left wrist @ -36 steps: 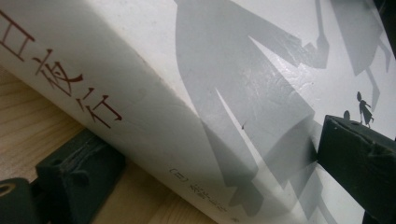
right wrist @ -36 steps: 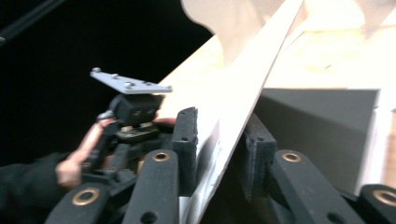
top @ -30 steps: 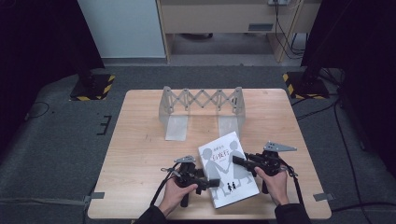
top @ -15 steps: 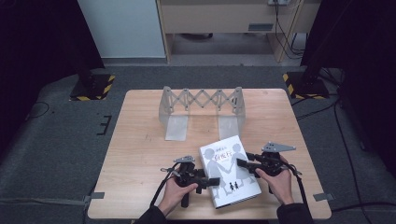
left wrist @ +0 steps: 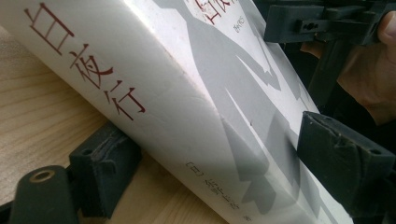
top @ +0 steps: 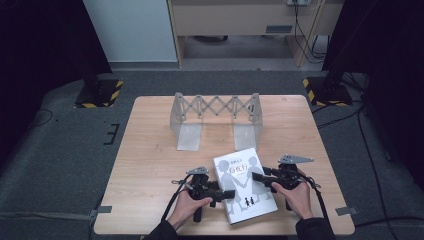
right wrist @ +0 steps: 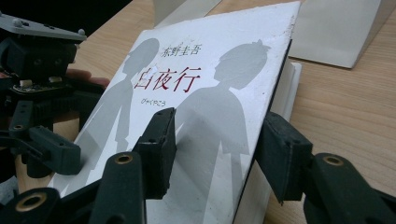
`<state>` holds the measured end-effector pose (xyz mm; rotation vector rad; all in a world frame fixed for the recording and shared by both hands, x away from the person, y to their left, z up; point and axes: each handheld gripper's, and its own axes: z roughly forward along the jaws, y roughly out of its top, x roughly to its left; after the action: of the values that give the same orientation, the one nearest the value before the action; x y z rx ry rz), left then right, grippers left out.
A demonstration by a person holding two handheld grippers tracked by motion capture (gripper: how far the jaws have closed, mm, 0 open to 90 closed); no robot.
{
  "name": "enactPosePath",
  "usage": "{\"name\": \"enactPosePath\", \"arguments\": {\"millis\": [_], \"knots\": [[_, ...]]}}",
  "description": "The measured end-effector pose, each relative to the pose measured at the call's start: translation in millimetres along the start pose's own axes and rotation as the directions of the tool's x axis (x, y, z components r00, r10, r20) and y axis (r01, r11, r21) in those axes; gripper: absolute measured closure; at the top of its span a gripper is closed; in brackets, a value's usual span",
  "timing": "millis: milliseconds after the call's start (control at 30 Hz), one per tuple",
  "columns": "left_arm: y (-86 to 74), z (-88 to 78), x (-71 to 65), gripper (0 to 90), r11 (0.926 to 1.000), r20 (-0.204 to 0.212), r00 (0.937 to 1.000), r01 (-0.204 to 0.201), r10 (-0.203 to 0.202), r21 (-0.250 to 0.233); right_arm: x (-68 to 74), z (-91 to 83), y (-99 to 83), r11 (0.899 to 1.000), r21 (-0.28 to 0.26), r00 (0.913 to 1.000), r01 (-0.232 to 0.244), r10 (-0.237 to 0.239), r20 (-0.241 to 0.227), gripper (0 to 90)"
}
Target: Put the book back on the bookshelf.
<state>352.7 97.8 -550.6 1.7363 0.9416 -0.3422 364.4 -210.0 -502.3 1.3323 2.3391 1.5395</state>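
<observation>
A white book (top: 247, 202) with grey silhouettes and a red title lies near the table's front edge. My left gripper (top: 231, 195) reaches it from the left. In the left gripper view the book's spine (left wrist: 140, 93) sits between the jaws of my left gripper (left wrist: 224, 161), which have just been closing. One pad (left wrist: 105, 161) is under the spine and the other rests on the cover. My right gripper (top: 256, 176) is at the book's right edge. There my right gripper (right wrist: 217, 149) straddles the edge of the book's cover (right wrist: 201, 84) loosely, its jaws having just been opening.
A grey folding rack (top: 215, 112) with two flat foot plates stands at the middle back of the wooden table (top: 150, 150). One foot plate (right wrist: 336, 28) lies just beyond the book. Black stands and cables sit on the floor around the table.
The book has settled slightly lower toward the front edge. Both hands have stayed almost where they were, on either side of it.
</observation>
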Motion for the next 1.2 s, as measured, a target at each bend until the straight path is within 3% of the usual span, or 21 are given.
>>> {"name": "enactPosePath", "arguments": {"millis": [233,400,933,1067,1200], "knots": [[-1.4,-0.6,-0.9,12.8,1.0000,-0.005,1.0000,0.004,-0.004,-0.007,0.8,0.7,-0.4,1.000,-0.006,0.9998,0.017,-0.017,-0.005,49.9],[-2.0,-1.9,1.0,15.0,0.9993,0.003,0.9995,0.032,-0.032,-0.021,3.0,2.3,-1.0,1.000,-0.017,0.9998,0.013,-0.013,-0.016,50.5],[-0.3,-3.3,2.4,17.1,0.9995,0.003,0.9995,0.030,-0.030,-0.012,6.1,4.6,-2.0,0.999,-0.038,0.9997,0.005,-0.006,-0.022,51.6],[3.8,-5.3,0.9,18.3,0.9993,0.007,0.9994,0.034,-0.034,0.012,7.1,5.4,-1.3,0.999,-0.050,0.9991,-0.006,0.004,-0.042,52.6],[4.8,-6.7,0.5,20.8,0.9991,0.011,0.9990,0.043,-0.043,0.001,8.2,6.0,-0.1,0.998,-0.067,0.9979,-0.015,0.011,-0.064,52.8]]}}
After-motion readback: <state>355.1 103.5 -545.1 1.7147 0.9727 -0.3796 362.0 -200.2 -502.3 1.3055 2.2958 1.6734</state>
